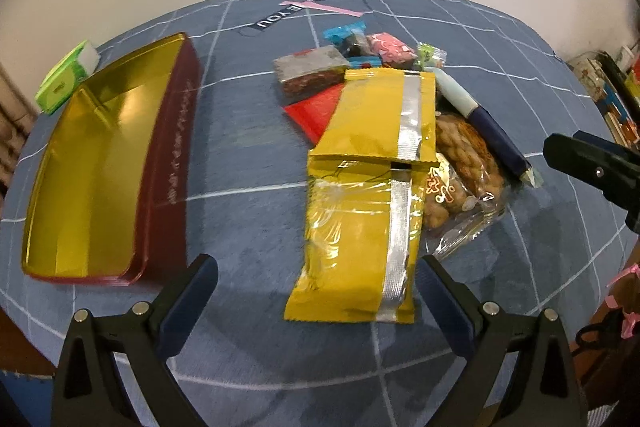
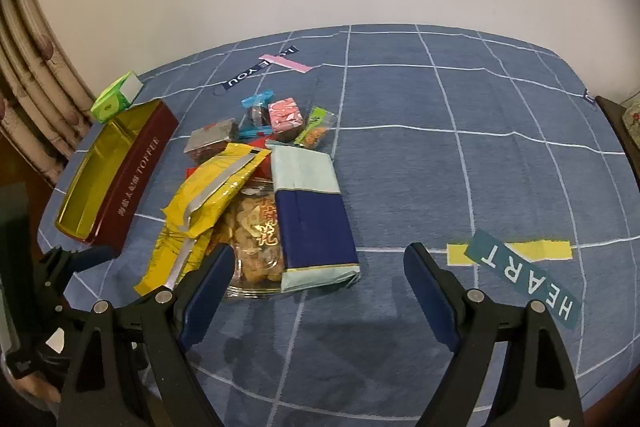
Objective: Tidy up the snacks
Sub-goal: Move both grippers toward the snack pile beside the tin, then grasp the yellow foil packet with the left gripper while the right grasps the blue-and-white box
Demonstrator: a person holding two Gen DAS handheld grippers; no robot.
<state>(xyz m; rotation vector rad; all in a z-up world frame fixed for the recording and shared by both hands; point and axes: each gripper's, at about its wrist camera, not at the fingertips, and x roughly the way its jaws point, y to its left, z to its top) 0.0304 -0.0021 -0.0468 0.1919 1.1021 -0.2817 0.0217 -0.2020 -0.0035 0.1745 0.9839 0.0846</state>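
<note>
An open toffee tin (image 1: 100,167), gold inside and dark red outside, lies empty on the left. Right of it is a snack pile: two yellow packs with silver strips (image 1: 356,243), a clear bag of cookies (image 1: 460,187), a blue and pale-blue pack (image 2: 312,211), a red packet (image 1: 316,111) and several small sweets (image 2: 284,115). My left gripper (image 1: 318,265) is open low over the near yellow pack, whose lower end lies between the fingers, untouched. My right gripper (image 2: 320,253) is open just in front of the blue pack, holding nothing.
A green box (image 2: 116,97) sits behind the tin near the table's far left edge. The blue checked tablecloth (image 2: 460,155) has cloth labels on it, one reading HEART (image 2: 524,279). A curtain hangs at the left, and clutter stands beyond the right edge.
</note>
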